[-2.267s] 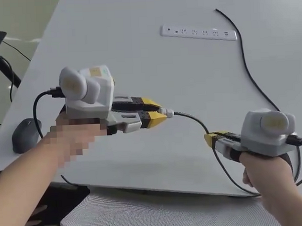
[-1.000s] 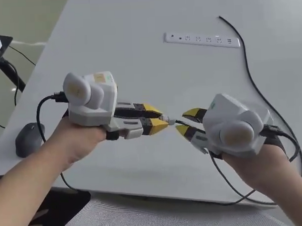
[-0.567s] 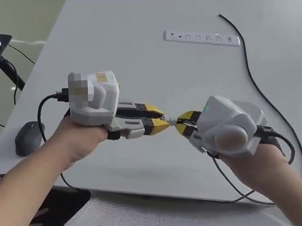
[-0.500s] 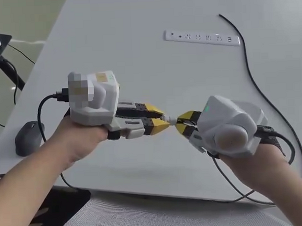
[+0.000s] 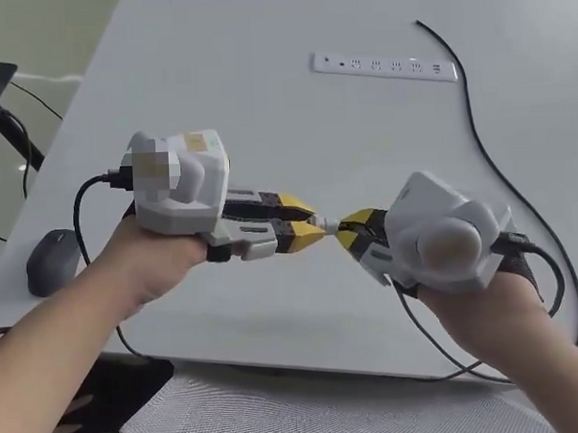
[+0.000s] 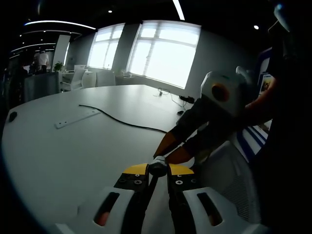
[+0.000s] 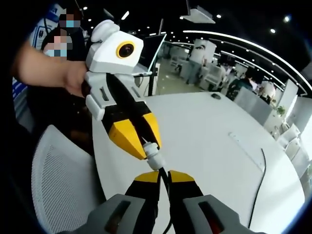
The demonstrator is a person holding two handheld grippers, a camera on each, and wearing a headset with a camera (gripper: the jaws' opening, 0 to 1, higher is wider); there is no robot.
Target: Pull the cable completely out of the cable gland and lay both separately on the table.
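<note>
A small white cable gland is held in the air over the table's near edge, with my left gripper shut on it. My right gripper faces it tip to tip and is shut on the black cable right where it leaves the gland. The rest of the cable hangs below my right hand. In the left gripper view the gland sits between my yellow tips. In the right gripper view the gland pokes out of the left gripper, just ahead of my own tips.
On the white table a white power strip lies at the far side, with its black lead running down the right. A grey mouse sits at the left edge. A mesh chair is below the table edge.
My right gripper let go of the cable farther out, swung in with open jaws and shut on the cable right by the gland. The left gripper has stayed put.
</note>
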